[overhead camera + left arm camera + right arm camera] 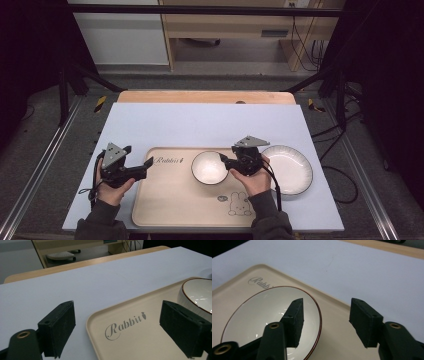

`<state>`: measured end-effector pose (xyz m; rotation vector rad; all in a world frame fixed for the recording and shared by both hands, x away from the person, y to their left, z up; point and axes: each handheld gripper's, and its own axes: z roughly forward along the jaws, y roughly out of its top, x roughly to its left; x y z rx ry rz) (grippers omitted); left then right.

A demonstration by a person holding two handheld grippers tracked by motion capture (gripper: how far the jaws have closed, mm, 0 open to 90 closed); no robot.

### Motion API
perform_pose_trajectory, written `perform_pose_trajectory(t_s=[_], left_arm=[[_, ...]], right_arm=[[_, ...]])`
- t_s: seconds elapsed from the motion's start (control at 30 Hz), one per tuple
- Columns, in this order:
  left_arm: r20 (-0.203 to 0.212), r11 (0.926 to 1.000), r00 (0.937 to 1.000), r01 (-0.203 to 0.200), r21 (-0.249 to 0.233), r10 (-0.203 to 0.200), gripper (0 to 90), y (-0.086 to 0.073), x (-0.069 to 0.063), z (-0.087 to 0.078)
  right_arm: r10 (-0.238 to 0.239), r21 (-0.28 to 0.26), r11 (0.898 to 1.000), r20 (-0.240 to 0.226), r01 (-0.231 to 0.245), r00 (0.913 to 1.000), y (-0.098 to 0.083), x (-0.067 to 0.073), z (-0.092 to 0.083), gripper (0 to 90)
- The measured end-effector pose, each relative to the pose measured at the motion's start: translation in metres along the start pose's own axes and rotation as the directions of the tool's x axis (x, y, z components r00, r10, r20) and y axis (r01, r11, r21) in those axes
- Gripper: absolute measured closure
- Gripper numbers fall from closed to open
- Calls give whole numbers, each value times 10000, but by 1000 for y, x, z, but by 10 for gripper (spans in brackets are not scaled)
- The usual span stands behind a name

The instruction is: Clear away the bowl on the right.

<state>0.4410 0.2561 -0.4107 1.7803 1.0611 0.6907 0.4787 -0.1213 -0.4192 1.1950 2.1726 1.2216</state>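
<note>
White bowl (209, 167) red-rimmed; beige tray (170, 200) rabbit-printed.

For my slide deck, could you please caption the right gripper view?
Open right gripper straddling the rim of the white bowl on the beige tray.

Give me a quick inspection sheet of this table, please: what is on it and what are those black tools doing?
Surface: pale sheet over a wooden table.
Job's things: white bowl standing on the beige tray; white plate on the sheet beside the tray.
Clutter: nothing seen.
Grippers: left hand-held gripper open over the tray's corner; right hand-held gripper open, jaws astride the bowl's rim, not pressing it.
Cables: black cable trailing from the right one.
Surroundings: dark frame, wooden furniture behind.
</note>
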Motion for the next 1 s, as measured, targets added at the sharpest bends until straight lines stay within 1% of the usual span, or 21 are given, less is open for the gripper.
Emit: perform_pose_trajectory(t_s=[0.03, 0.07, 0.1, 0.13, 0.17, 0.2, 0.23, 0.37, 0.43, 0.47, 0.53, 0.57, 0.73, 0.9, 1.0], left_arm=[[0, 10000, 10000, 0, 0, 0, 129, 0, 0, 0], [-9, 10000, 10000, 9, 4, -9, 129, 0, 0, 0], [-9, 10000, 10000, 9, 4, -9, 128, 0, 0, 0], [-8, 10000, 10000, 17, 5, -17, 128, 0, 0, 0], [-5, 10000, 10000, 19, 6, -19, 128, 0, 1, 0], [-10, 10000, 10000, 21, 10, -21, 128, 0, 1, 0], [-10, 10000, 10000, 21, 10, -21, 128, 0, 1, 0], [-20, 10000, 10000, 29, 19, -29, 128, 0, 1, -1], [-33, 10000, 10000, 49, 11, -49, 128, 0, 2, -1], [-60, 10000, 10000, 73, 26, -73, 128, 0, 3, -1], [-64, 10000, 9999, 90, 24, -90, 128, 0, 3, -1], [-79, 9999, 9999, 97, 33, -97, 127, -1, 4, -1], [-147, 9999, 9998, 103, 78, -102, 125, -1, 5, 0], [-213, 9997, 9996, 171, 153, -168, 122, -3, 8, 1], [-254, 9996, 9995, 205, 199, -200, 120, -4, 9, 2]], right_arm=[[0, 0, 10000, 0, 0, 10000, 0, 0, 0, 442], [-7, -219, 9998, 13, 8, 10000, 1, -1, -5, 417], [-7, -219, 9998, 13, 8, 10000, 1, -1, -5, 417], [46, -506, 9987, -8, -46, 10000, 2, -3, -11, 373], [46, -506, 9987, -8, -46, 10000, 2, -3, -11, 373], [124, -759, 9970, -64, -129, 9999, 2, -4, -16, 350], [124, -759, 9970, -64, -129, 9999, 2, -4, -16, 350], [35, -1256, 9921, -56, -41, 10000, 2, -7, -26, 310], [5, -1363, 9907, -26, -9, 10000, 2, -9, -29, 293], [-3, -1507, 9886, 19, 6, 10000, 0, -10, -33, 277], [-15, -1578, 9875, 40, 21, 10000, 0, -11, -35, 267], [10, -1727, 9850, 116, 10, 9999, -2, -14, -38, 252], [-7, -1814, 9834, 257, 54, 9997, -5, -17, -43, 222], [-59, -1979, 9801, 446, 146, 9990, -11, -24, -49, 189], [4, -1921, 9813, 462, 85, 9989, -14, -27, -52, 180]])
